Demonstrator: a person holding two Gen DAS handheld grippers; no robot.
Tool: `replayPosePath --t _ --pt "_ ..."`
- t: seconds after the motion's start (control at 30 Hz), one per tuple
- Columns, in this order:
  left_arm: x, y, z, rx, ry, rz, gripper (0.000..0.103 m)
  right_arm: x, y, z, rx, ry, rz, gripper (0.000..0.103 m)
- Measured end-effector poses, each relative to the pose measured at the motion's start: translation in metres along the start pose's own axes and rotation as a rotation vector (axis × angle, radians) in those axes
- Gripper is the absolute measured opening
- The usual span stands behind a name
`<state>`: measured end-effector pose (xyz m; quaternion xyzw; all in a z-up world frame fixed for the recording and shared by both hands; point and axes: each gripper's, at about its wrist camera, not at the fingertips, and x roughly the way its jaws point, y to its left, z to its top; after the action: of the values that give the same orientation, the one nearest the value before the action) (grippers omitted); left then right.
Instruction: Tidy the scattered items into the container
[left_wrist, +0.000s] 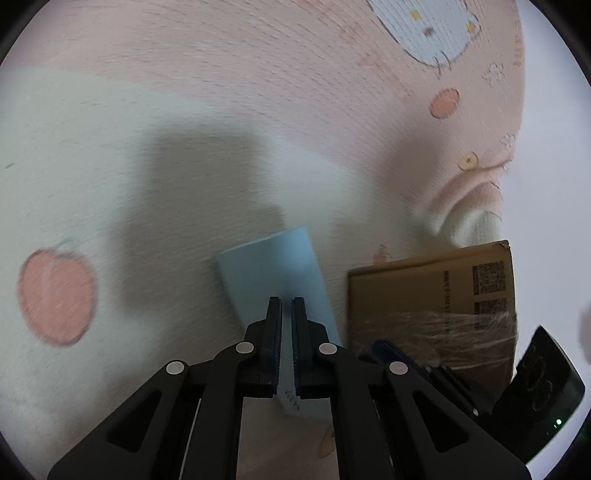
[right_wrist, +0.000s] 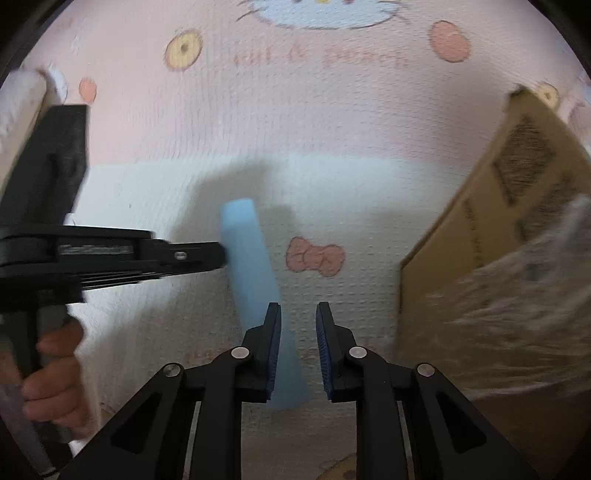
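A flat light blue card (left_wrist: 273, 269) is pinched between the fingers of my left gripper (left_wrist: 287, 306), which is shut on it and holds it above the pink and white cartoon blanket (left_wrist: 184, 110). In the right wrist view the same card (right_wrist: 251, 258) hangs edge-on from the left gripper (right_wrist: 218, 254), which enters from the left. My right gripper (right_wrist: 298, 314) is open and empty, with the card's lower end just by its left finger. A cardboard box (left_wrist: 432, 295) with clear tape stands to the right; it also shows in the right wrist view (right_wrist: 498, 240).
The blanket (right_wrist: 314, 122) covers the whole surface and is rumpled into a fold (left_wrist: 465, 206) beyond the box. The person's hand (right_wrist: 55, 373) holds the left gripper's handle at the lower left of the right wrist view.
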<state>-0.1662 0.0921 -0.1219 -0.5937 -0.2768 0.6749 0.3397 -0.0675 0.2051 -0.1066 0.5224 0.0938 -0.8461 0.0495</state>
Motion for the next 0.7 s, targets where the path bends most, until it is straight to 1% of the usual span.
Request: replayPosePath --t 0.03,0.1,0.17,0.23,0.3,0.33,0.37,0.4,0.43,0.5,0.57,0.6,0.67,0.7 --pt "0.006 -0.003 0.004 0.008 0.015 0.006 0.004 -0.003 -0.003 0.0 0.017 -0.005 -0.006 0.021" --pt "0.014 -0.006 0.008 0.012 0.023 0.028 0.004 -0.006 -0.002 -0.001 0.019 -0.001 0.035 0.031" --pt "0.017 -0.005 0.012 0.001 0.03 0.028 0.004 -0.007 0.003 -0.003 -0.003 -0.02 0.02 0.048" --pt "0.016 -0.003 0.012 -0.023 0.024 0.005 0.01 -0.003 0.006 -0.005 -0.034 -0.022 0.025 0.053" --pt "0.013 0.002 0.013 -0.042 0.012 -0.004 0.022 0.004 0.01 -0.006 -0.041 -0.002 0.037 0.053" --pt "0.012 0.005 0.014 -0.054 0.007 0.008 0.025 0.01 0.009 -0.005 -0.037 0.013 0.055 0.054" --pt "0.012 0.008 0.014 -0.063 0.007 0.012 0.028 0.017 0.008 -0.004 -0.034 0.03 0.064 0.054" --pt "0.013 0.011 0.015 -0.07 0.012 0.01 0.028 0.021 0.007 -0.004 -0.034 0.041 0.062 0.054" --pt "0.016 0.014 0.015 -0.081 0.017 0.001 0.029 0.027 0.007 -0.005 -0.034 0.053 0.054 0.054" --pt "0.02 0.018 0.015 -0.103 0.02 -0.014 0.034 0.034 0.008 -0.008 -0.033 0.072 0.051 0.054" --pt "0.025 0.021 0.018 -0.126 0.013 -0.022 0.041 0.042 0.009 -0.008 -0.041 0.088 0.048 0.061" --pt "0.028 0.022 0.019 -0.136 0.009 -0.026 0.045 0.047 0.01 -0.007 -0.047 0.096 0.035 0.062" --pt "0.028 0.026 0.023 -0.155 0.007 -0.037 0.049 0.048 0.013 -0.004 -0.069 0.081 0.002 0.065" --pt "0.03 0.028 0.024 -0.164 0.01 -0.044 0.049 0.05 0.014 -0.003 -0.076 0.076 -0.018 0.065"
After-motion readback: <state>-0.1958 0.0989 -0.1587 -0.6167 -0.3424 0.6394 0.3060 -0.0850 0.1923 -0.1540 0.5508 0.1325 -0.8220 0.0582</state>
